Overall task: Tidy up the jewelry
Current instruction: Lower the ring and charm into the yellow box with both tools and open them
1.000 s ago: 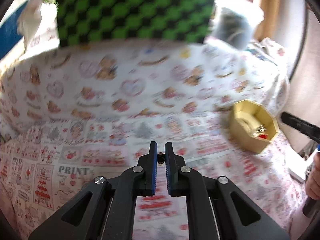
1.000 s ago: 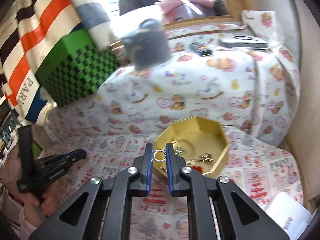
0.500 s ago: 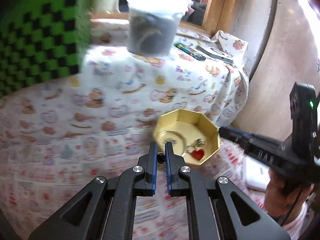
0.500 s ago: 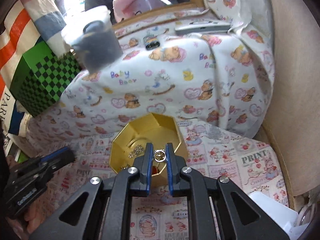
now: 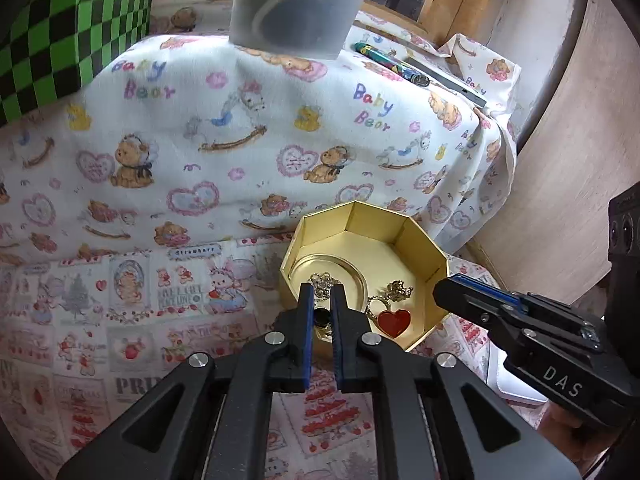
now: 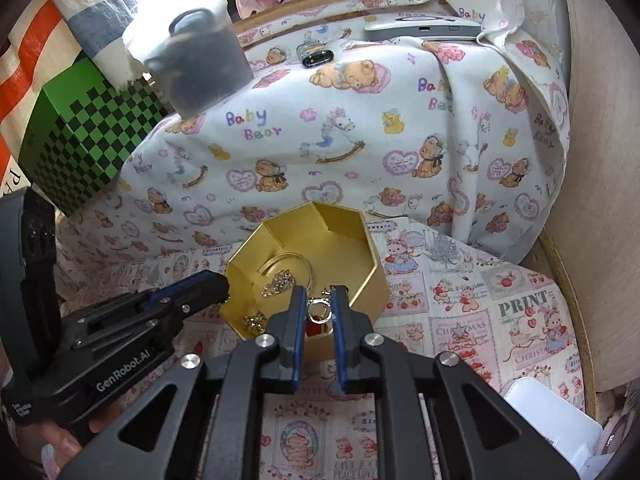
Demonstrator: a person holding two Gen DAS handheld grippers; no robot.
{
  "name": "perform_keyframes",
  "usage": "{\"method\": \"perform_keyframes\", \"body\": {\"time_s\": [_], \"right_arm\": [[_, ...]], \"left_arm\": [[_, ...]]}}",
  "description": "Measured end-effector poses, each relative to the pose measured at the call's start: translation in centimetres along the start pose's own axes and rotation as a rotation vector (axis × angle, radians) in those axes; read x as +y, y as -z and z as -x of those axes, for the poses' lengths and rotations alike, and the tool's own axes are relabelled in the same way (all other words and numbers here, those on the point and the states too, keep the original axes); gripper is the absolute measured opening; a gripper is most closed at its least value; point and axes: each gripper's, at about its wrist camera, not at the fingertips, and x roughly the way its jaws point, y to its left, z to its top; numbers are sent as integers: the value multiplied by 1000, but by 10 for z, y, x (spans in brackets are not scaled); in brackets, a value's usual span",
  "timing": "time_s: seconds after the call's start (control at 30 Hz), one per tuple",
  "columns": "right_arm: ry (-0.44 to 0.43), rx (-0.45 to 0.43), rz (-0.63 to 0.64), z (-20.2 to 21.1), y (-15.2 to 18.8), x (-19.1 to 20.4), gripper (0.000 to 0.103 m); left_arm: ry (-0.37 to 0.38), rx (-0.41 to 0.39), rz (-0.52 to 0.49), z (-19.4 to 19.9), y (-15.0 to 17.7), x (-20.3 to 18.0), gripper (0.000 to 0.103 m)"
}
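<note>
left gripper [image 5: 321, 300] pinched small dark-stoned ring [image 5: 321, 317]; right gripper [image 6: 316, 300] pinched silver ring [image 6: 317, 309]. both hovered over near rim of gold octagonal box [image 5: 420, 240]. advice: advance past rim, lower, then release.

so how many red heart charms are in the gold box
1. The red heart charm lies on the floor of the gold box, near its front wall, right of the left hand-held gripper. Others may be hidden behind it.

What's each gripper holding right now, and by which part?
Left gripper: small dark bead, pinched at the jaws' tips. Right gripper: silver ring, gripped across its band.
</note>
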Motion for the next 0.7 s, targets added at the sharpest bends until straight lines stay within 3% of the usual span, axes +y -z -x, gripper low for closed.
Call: {"method": "perform_keyframes", "body": {"time_s": [0.33, 0.43, 0.7], "right_arm": [[-10, -9, 14, 0, -1, 3, 12], [-18, -12, 26, 2, -1, 4, 17], [-4, -58, 60, 13, 0, 15, 17]], "left_arm": [[-65, -54, -44, 19, 3, -2, 7], [-99, -87, -74, 33, 6, -6, 8], [-177, -198, -77, 84, 15, -2, 16]]}}
